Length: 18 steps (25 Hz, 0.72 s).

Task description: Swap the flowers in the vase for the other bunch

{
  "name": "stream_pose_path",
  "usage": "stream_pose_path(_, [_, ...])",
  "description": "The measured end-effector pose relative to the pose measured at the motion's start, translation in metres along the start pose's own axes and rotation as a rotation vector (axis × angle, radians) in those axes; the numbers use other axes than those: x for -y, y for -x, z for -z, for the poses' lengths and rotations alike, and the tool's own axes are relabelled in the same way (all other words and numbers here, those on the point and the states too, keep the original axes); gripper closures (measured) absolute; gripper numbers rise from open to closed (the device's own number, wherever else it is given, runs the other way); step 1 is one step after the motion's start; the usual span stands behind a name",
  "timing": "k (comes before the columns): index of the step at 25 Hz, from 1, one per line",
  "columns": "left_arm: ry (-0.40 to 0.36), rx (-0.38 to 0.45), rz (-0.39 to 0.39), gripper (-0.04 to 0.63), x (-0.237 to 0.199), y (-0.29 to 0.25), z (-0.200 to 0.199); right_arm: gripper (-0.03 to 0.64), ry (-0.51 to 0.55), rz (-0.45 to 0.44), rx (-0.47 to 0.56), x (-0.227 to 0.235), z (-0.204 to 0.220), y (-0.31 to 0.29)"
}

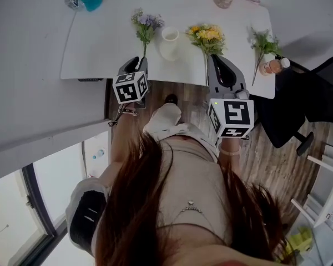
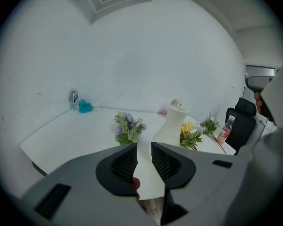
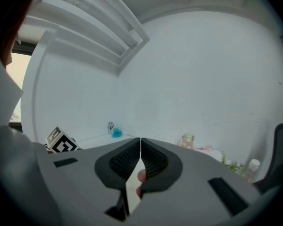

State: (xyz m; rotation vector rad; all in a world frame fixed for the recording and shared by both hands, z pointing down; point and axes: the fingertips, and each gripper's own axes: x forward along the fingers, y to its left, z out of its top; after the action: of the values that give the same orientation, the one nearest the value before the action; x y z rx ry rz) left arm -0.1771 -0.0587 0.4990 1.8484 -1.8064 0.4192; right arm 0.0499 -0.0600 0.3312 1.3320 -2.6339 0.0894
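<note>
Black chair (image 1: 313, 101) (right side) runs off the frame.

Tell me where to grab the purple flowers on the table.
Grip the thin bare stem below the leaves, not the blooms. The purple flowers seem to lie with that stem pointing at the table's near edge, so bring the left tongs in from that edge, jaws across the stem.

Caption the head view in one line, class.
Left claw and right claw hover before purple flowers, white vase, yellow flowers.

A white table (image 1: 105, 43) bears a small bottle (image 1: 72, 1) just beside a teal object (image 1: 92, 0). A black chair (image 1: 316, 98) stands at its right end.
</note>
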Motion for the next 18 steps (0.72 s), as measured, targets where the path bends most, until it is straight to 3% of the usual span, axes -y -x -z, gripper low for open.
stream_pose_path(18, [-0.041,0.17,-0.002,0.561,0.051,0.096,-0.006,0.589,-0.027,-0.036,0.013,-0.029,0.019,0.066])
